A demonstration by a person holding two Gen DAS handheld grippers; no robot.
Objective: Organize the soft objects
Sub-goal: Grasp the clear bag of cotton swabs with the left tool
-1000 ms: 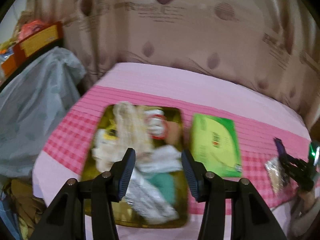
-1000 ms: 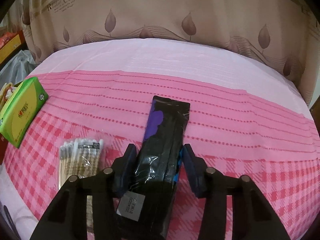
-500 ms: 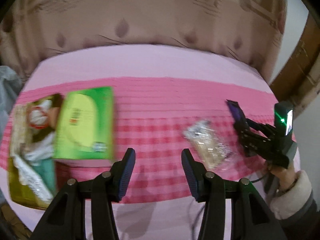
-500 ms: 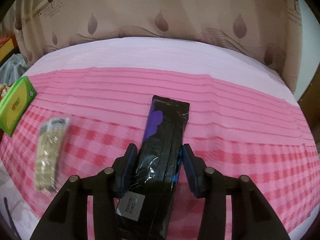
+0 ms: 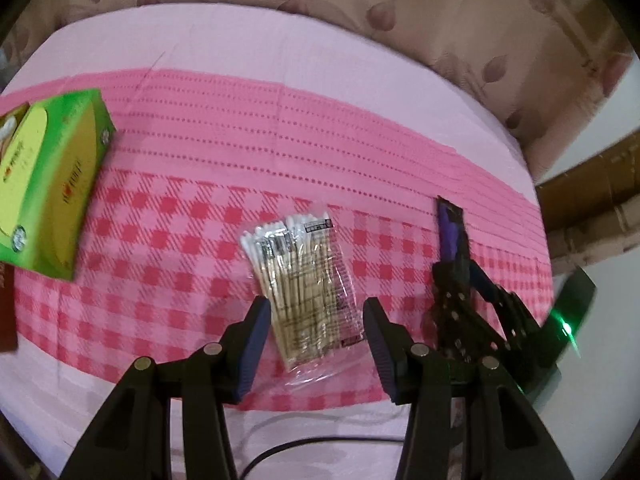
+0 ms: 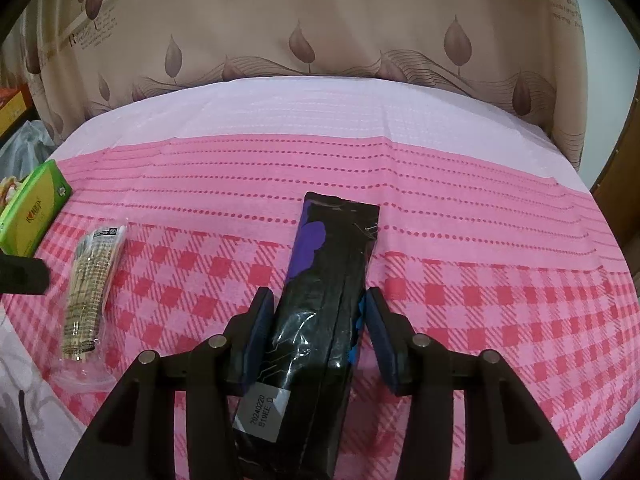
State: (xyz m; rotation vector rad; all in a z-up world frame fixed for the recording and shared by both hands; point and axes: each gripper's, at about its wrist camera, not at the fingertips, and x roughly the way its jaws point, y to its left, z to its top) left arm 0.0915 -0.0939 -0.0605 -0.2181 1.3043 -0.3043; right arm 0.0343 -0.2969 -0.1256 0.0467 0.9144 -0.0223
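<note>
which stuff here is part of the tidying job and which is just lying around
Part of the job:
- cotton swab packet, lying between the open left gripper fingers, not gripped
- black and purple packet, clamped in the right gripper
- green tissue pack, at the left on the cloth

Just there:
- pink checked cloth
- leaf-print curtain
- black cable at the near edge

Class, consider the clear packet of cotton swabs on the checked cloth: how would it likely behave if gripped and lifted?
The cotton swab packet probably feels light. Its glossy film may slip between the pads. Loose film past the sticks suggests its end would flop, while the bundled sticks stay fairly stiff.
</note>
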